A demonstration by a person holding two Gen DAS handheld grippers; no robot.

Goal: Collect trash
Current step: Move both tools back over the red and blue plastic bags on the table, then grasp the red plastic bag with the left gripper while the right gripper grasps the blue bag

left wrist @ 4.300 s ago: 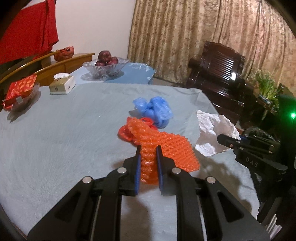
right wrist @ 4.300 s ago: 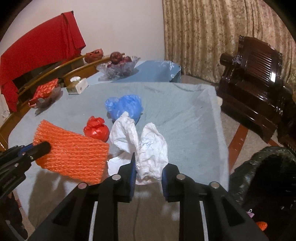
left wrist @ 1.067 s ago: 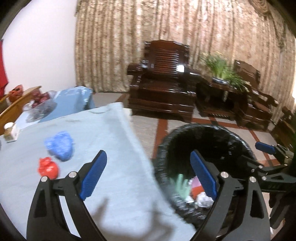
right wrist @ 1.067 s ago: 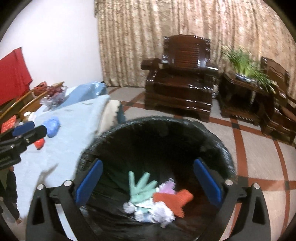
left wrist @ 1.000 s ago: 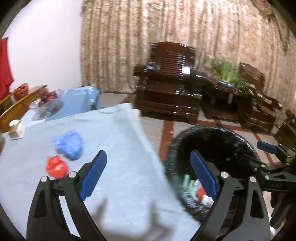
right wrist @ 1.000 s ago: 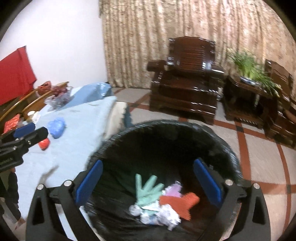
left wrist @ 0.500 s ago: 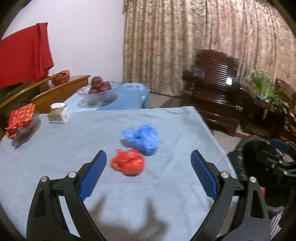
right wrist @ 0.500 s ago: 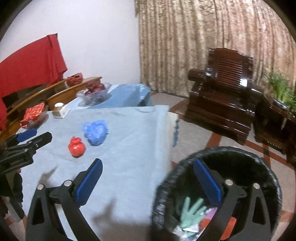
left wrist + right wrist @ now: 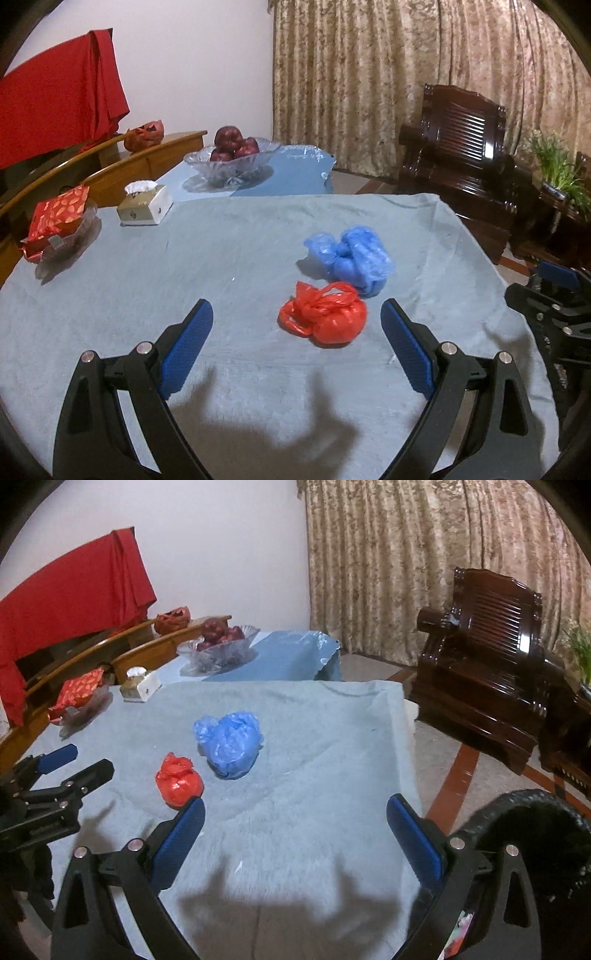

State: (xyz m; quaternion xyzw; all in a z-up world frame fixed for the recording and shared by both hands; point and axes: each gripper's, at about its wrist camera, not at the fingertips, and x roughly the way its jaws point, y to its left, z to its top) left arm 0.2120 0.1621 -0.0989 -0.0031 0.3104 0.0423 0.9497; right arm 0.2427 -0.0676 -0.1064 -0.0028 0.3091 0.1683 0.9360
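Both tongs apart, empty. L tongs (image 9: 295, 321): drop on red bag (image 9: 325, 321) at 12, pinch knot. R tongs (image 9: 295, 816): blue bag (image 9: 231, 744) at 11.

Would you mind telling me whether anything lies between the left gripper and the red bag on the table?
Nothing visible does. The left gripper is open above the tablecloth, and only bare cloth separates its fingers from the red bag. The blue bag lies just behind the red one, touching or nearly so, not in the approach path.
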